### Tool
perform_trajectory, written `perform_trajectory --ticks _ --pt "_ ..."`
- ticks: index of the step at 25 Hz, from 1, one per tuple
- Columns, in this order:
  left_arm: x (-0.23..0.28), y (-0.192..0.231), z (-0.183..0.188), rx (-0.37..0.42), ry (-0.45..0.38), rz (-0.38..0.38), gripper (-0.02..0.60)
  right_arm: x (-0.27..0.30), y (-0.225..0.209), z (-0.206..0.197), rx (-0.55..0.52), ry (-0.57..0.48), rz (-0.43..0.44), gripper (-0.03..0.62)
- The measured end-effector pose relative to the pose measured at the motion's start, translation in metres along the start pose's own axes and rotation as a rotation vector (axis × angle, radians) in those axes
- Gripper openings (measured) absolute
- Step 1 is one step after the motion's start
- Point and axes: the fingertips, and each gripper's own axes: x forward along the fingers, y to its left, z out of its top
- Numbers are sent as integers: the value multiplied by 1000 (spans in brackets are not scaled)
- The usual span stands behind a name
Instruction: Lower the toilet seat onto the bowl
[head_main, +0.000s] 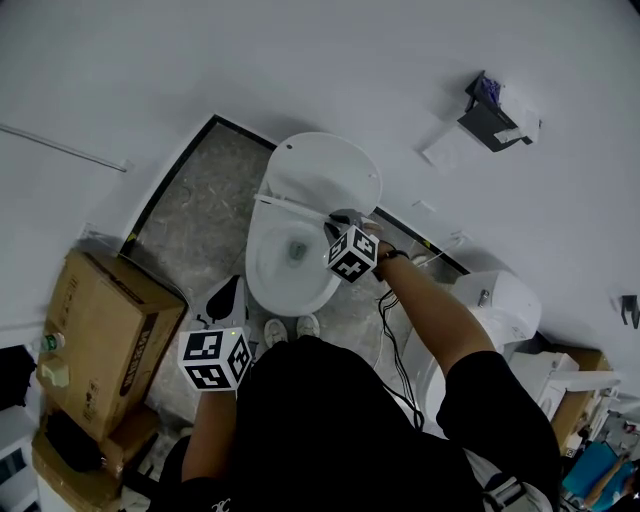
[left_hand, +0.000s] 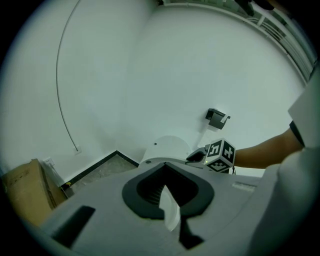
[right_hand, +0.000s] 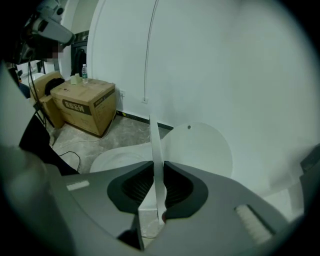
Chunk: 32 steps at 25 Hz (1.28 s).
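My right gripper (right_hand: 158, 172): jaws clamped on edge of tilted toilet seat (right_hand: 154, 142), above bowl (head_main: 262, 262). My left gripper (left_hand: 169, 200): narrow gap, empty. Cardboard box (right_hand: 85, 102): print too small to read.

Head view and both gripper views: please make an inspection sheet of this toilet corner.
Surface: grey speckled floor tiles.
Job's things: thin white toilet seat raised, off the white ceramic bowl; round white lid upright.
Clutter: brown cardboard box by the wall.
Grippers: right hand-held gripper shut on the seat's edge; left hand-held gripper slightly open, empty.
Cables: black cable along the right arm.
Surroundings: white wall, black paper holder.
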Motion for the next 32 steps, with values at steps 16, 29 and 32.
perform_trajectory --ticks 16,29,32 --pt "13 18 -50 -81 47 -10 8 12 163 -34 -38 59 239 103" --pt "22 51 -105 -151 100 38 8 65 263 -79 -89 172 426 164" --pt "29 61 -121 -162 116 47 8 83 283 -90 -108 202 464 181"
